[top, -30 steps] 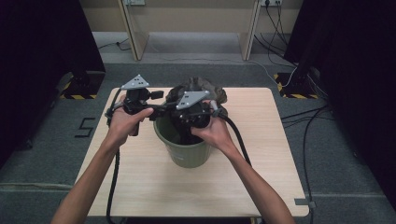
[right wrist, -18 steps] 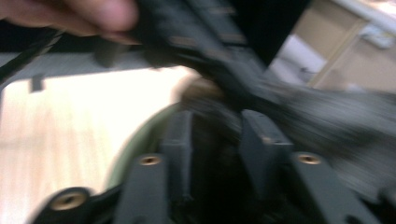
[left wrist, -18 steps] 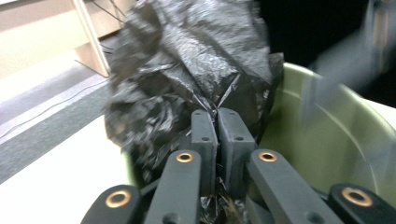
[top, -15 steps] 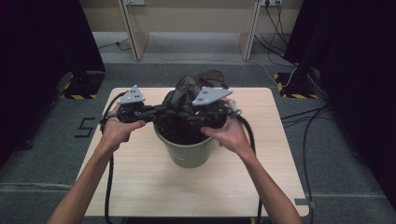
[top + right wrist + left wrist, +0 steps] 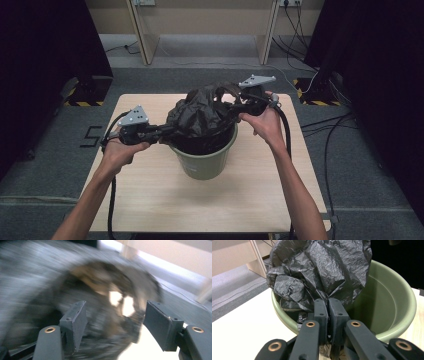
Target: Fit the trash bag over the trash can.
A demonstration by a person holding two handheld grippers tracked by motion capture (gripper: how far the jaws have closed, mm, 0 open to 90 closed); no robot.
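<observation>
High view puts the wooden desk (image 5: 150, 200) in front of you, with the green bucket (image 5: 204, 162) standing near its middle. A crumpled black plastic bag (image 5: 200, 117) sits in the bucket's mouth and bulges up well above the rim, its lower part hanging inside against the wall nearest your left hand. Your left tongs (image 5: 162, 132) reach in level from the left side of the bucket; in the left gripper view (image 5: 327, 312) the two jaws are pressed together with a fold of the bag's film pinched between them, just over the green rim (image 5: 284, 320). Your right tongs (image 5: 235, 102) are at the far right of the bag, up near its top. In the right gripper view (image 5: 115, 322) the jaws stand well apart, having just been opening, with the blurred black film showing between them but neither pad pressing on it.
</observation>
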